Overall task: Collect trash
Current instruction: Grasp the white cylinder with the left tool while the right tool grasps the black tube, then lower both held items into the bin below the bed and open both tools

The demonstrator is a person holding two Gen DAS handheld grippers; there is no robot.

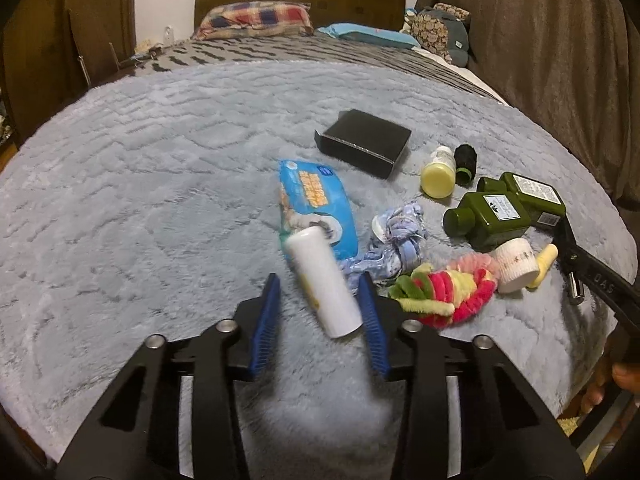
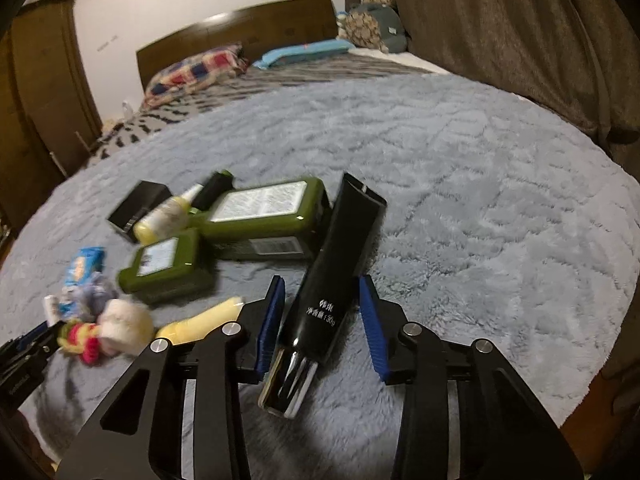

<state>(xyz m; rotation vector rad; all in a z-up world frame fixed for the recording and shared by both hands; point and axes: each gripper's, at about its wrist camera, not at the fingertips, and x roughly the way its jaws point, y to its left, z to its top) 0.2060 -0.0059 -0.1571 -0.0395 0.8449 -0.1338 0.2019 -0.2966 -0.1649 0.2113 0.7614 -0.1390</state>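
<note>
Bed [image 1: 140, 168]: covered by a grey plush blanket, with a plaid pillow [image 1: 256, 18] and a blue pillow [image 1: 368, 34] lying at the wooden headboard. Black box [image 1: 366, 142]: lay flat on the blanket, beyond the other items. Two green bottles [image 1: 492, 220]: lay side by side, touching, at the right of the cluster. Blue wipes pack [image 1: 316, 204]: lay flat beside a crumpled pale-blue wrapper [image 1: 400, 236]. Black tube [image 2: 332, 276]: lay on the blanket just right of the green bottles, silver cap toward the camera, its body between the blue pads of the right claw [image 2: 322, 316]; claw partly open, a gap showing on both sides, nothing gripped. White cylindrical bottle [image 1: 322, 280]: lay tilted on the blanket, far end over the wipes pack, between the pads of the left claw [image 1: 320, 308]; right pad just beside or touching it, left pad apart, grip could not be told. Red, yellow and green fuzzy bundle [image 1: 440, 292]: lay beside a small white jar [image 1: 516, 264]. Yellow-capped bottle [image 1: 438, 174] and black spool [image 1: 466, 162]: together behind the green bottles.
</note>
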